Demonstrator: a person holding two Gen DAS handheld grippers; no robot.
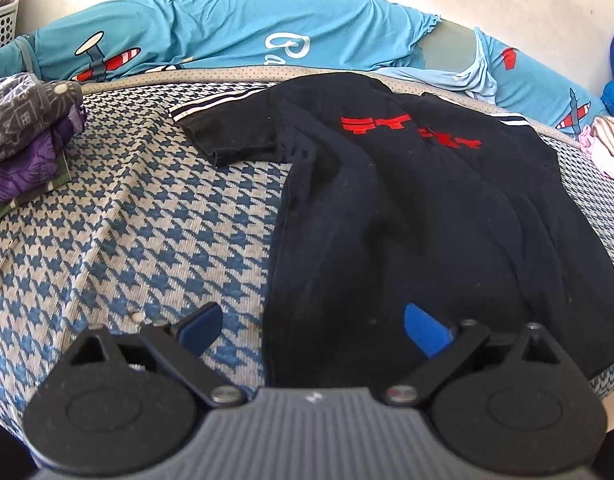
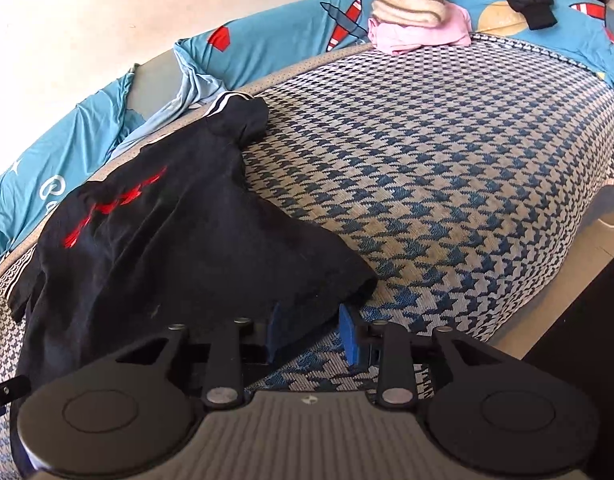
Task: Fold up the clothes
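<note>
1. Two grippers are working one black T-shirt, which is lying rumpled on the houndstooth bed
2. Left gripper is hanging spread wide over the hem, holding nothing; right gripper is standing partly apart, straddling the hem corner
3. Judged best: pinching both hem corners evenly, tugging the fabric flat before folding
4. Only the left view is showing the folded stack; only the right is showing the pink pile

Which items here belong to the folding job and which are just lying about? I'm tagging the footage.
Job:
black T-shirt
left gripper, open
right gripper, open at the hem

Lying about:
purple folded pile
pink and striped pile
white basket
blue plane-print sheet
</note>
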